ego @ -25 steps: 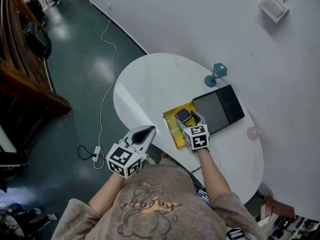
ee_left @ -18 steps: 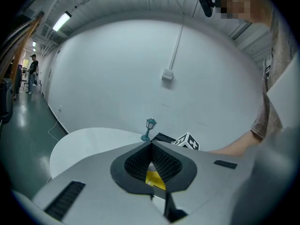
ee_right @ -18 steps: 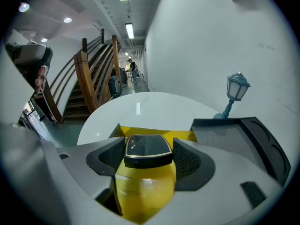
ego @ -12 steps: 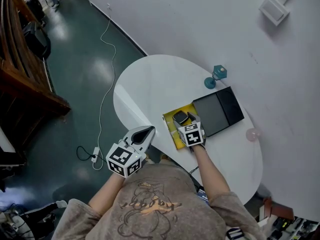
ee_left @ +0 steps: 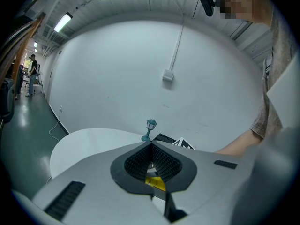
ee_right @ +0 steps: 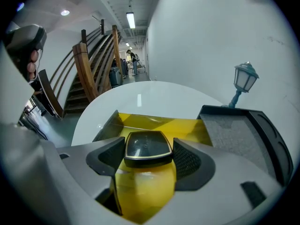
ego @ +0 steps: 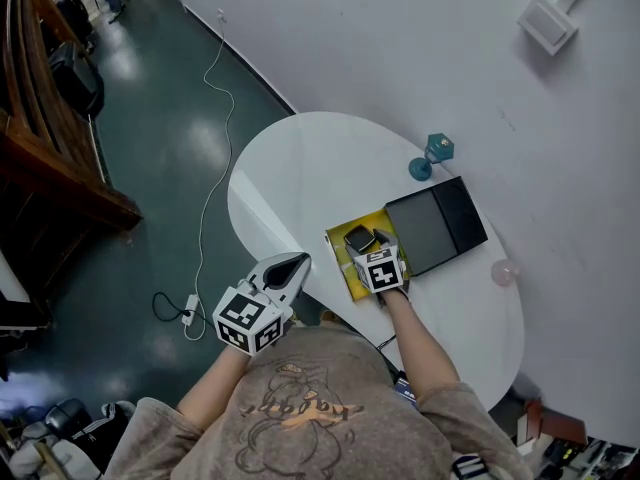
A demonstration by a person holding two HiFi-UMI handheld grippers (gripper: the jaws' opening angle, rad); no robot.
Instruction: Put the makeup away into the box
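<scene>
White oval table [ego: 300, 168]; on it yellow box [ego: 340, 264], black lid [ego: 437, 223], teal lantern [ego: 432, 154], pink ball [ego: 503, 270]

**A large hall in a work building, not a home**

A glossy dark-green floor [ego: 150, 118] runs a long way beside a bare white wall [ego: 380, 38], with strip lights [ee_right: 130, 18] in the ceiling. A wide wooden stair [ee_right: 89, 74] with curved rails climbs along one side. A white oval table [ego: 290, 168] stands alone against the wall. A white cable [ego: 212, 158] trails over the floor to a plug block [ego: 190, 308]. A small box [ego: 547, 23] is fixed to the wall. Far down the hall a person [ee_right: 133, 60] stands by what may be bags or chairs, too small to tell.
</scene>
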